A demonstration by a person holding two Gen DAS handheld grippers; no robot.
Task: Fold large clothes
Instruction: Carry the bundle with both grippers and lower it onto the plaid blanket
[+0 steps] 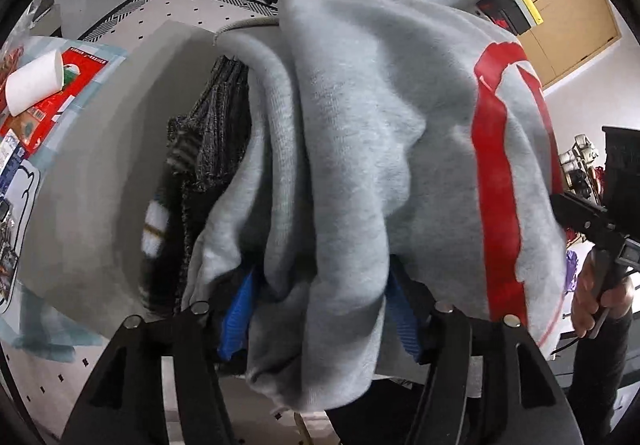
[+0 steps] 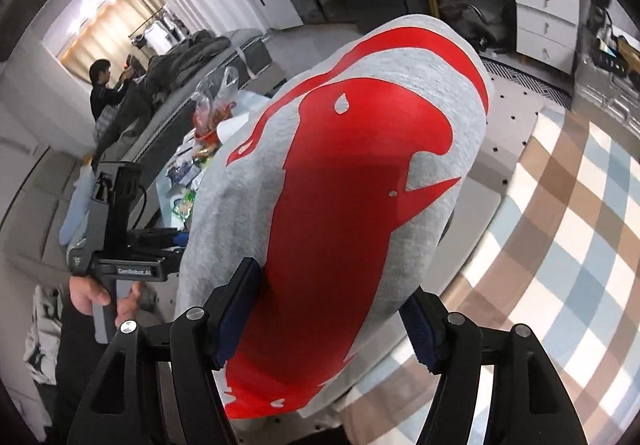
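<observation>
A grey sweatshirt (image 1: pixel 360 133) with a big red print (image 2: pixel 344 213) is bunched into a thick bundle that fills both views. My left gripper (image 1: pixel 320 309) stands open around its lower end. The blue pads (image 1: pixel 236 317) show beside loose folds, with a dark gap at the left one. My right gripper (image 2: pixel 328 317) is shut on the printed side, both pads pressed into the cloth. A dark knitted garment (image 1: pixel 208 133) lies beside the bundle on a grey cushion (image 1: pixel 100 165). Each view shows a hand on the other gripper's handle at its edge.
A cluttered low table with a white paper cup (image 1: pixel 34 81) and red packets stands to the left. A checked rug (image 2: pixel 560 225) covers the floor, with white drawers (image 2: pixel 544 17) behind it. A person (image 2: pixel 102 85) stands at the far back by a clothes-covered bed.
</observation>
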